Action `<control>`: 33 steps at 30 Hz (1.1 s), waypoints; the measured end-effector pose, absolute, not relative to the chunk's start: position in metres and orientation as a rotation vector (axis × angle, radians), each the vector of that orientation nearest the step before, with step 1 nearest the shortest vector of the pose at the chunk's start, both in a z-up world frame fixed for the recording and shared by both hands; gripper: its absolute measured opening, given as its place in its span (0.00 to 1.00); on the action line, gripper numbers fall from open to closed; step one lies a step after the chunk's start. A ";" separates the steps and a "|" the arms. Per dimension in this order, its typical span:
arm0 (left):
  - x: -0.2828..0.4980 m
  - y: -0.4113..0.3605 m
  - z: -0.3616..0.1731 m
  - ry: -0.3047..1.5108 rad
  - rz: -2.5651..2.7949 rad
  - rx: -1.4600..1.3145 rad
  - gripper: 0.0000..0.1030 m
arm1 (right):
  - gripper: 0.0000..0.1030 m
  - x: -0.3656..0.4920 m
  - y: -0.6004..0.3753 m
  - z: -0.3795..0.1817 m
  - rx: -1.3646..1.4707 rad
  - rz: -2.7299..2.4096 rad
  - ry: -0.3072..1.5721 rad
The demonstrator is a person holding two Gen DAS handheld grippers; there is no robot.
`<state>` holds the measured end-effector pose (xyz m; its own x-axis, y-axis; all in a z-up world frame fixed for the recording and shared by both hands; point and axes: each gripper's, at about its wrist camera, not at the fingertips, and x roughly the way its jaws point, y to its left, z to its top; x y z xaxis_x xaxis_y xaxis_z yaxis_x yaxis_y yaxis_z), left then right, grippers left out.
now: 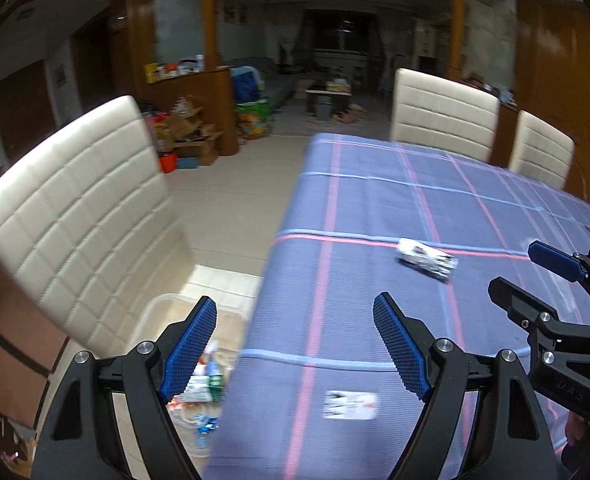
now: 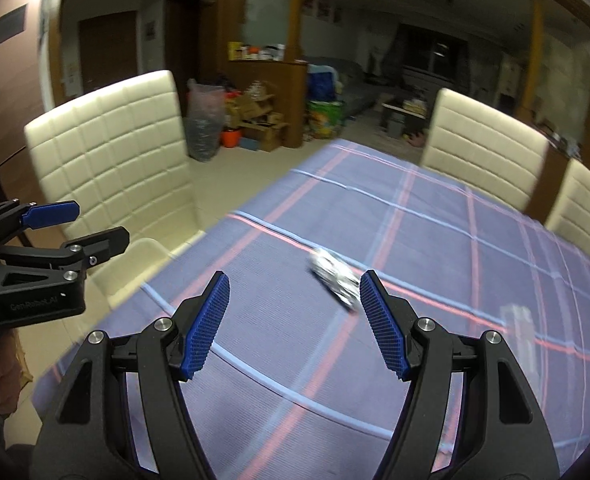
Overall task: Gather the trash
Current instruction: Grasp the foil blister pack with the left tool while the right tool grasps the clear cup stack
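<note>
Both units are over the near end of the desk (image 1: 375, 184), angled down at the checked cloth. The frames are smeared, so they're on the move.

Left hand-held gripper (image 1: 295, 344): jaws spread, nothing between the pads. Right hand-held gripper (image 2: 295, 324): also spread and empty.

Trash left on the desk:
- crumpled white wrapper (image 2: 335, 276), lying on the cloth just past the right unit's right fingertip, near the pink and blue stripe crossing. The left wrist view has the same piece mid-desk, well ahead of the left jaws.
- flat white label-like scrap (image 1: 350, 404), close to the near edge, roughly between the left unit's fingers but below them, apart.
- something pale and blurred at the right edge of the right wrist view; can't tell what it is.

The clear plastic bin (image 1: 163, 312) sits off the desk's left side, by the cream chair (image 1: 75, 216), with wrappers already in it.

My read: the step is to approach and pick, right unit on the crumpled wrapper.

How to do it well:
- shift the right jaws slightly right so the wrapper is centred, not off one pad
- settle first, since the blur makes aiming poor
- come down until the tips brush the cloth, then close, or the pads may skate over it
- don't pinch the tablecloth
- the flat scrap is harder; probably slide it to the edge or nip a corner
</note>
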<state>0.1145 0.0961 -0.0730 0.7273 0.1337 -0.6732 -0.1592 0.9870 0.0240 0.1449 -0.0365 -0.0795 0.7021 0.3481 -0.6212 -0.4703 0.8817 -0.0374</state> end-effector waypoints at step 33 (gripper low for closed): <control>0.273 -0.034 -0.158 0.976 0.090 0.020 0.76 | 0.86 0.248 -0.252 -0.179 -0.021 0.135 0.875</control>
